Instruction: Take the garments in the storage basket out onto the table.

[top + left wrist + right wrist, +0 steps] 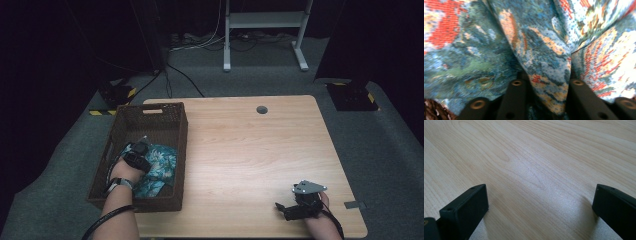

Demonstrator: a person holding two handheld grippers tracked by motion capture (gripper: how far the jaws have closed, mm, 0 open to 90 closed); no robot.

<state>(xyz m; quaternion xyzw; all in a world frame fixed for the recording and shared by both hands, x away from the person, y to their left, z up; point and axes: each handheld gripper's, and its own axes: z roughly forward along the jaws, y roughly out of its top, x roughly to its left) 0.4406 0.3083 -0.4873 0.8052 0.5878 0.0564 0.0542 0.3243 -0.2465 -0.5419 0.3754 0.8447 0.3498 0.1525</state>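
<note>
Floral-print cloth (159, 165), patterned in blue-green with red and orange, lies crumpled in the near half of a dark brown woven basket (150, 116) that stands at the left edge of the light wooden table (250, 145). In the high view the left gripper (138, 152) reaches down into the basket from the near side and sits on the left part of the cloth. In the left gripper view a raised fold of the cloth (546, 75) stands between the two black jaws, which press on it from both sides: the left tongs are clamped on the fold. The right gripper (281, 207) rests low over the near right corner of the table, well apart from the basket; in the right gripper view its jaws stand wide apart over bare wood with nothing between them. A small round hole (261, 109) marks the far middle of the tabletop.

Step in hand, as judged: the grasp on the cloth has been made inside the basket, and the cloth is not yet lifted. The next move likely calls for a straight upward draw, high enough for the trailing cloth to clear the basket's rim, then a carry to the right over the open table. The pinch holds only one fold, so the rest may drag on the woven wall or slip free.
</note>
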